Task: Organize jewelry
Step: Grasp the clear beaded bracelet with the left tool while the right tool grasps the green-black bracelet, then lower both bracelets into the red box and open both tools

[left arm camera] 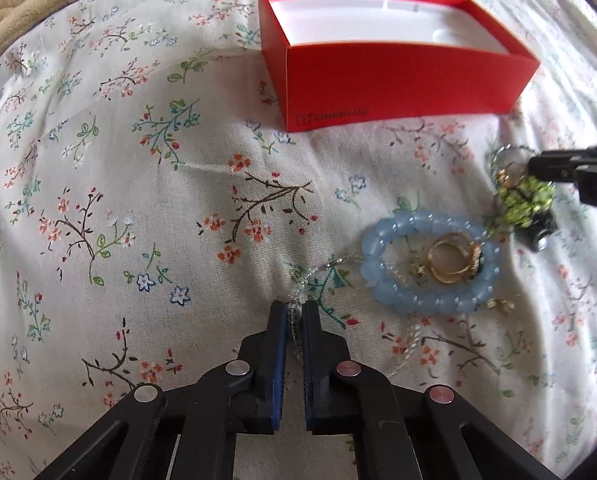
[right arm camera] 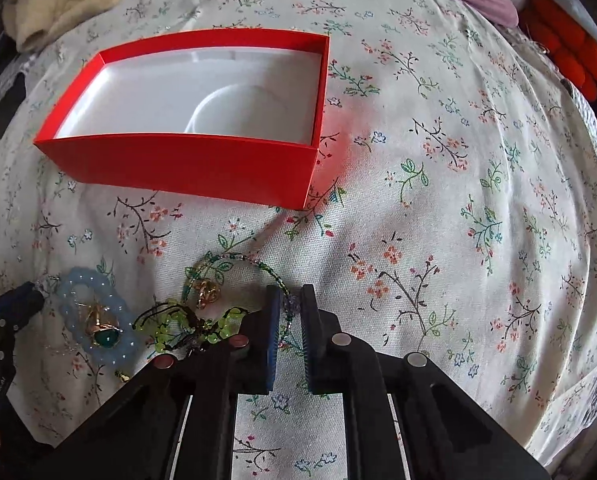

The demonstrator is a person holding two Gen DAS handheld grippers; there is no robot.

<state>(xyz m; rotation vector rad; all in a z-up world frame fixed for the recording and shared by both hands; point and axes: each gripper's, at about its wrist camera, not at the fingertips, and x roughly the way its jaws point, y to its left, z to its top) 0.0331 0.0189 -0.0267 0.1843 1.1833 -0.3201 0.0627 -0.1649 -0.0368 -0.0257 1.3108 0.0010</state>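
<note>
Left tool [left arm camera: 294, 312] narrow around clear bead strand [left arm camera: 298, 300]; right tool [right arm camera: 290, 300] narrow around beaded chain [right arm camera: 274, 276]; glossy red cardboard box [right arm camera: 186, 168] beyond.

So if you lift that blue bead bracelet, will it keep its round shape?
Probably mostly. The blue bead bracelet lies as an uneven oval, so it likely flexes and sags. Its chunky beads look smooth, perhaps slippery. The gold rings lying loose inside it would likely be left behind.
</note>
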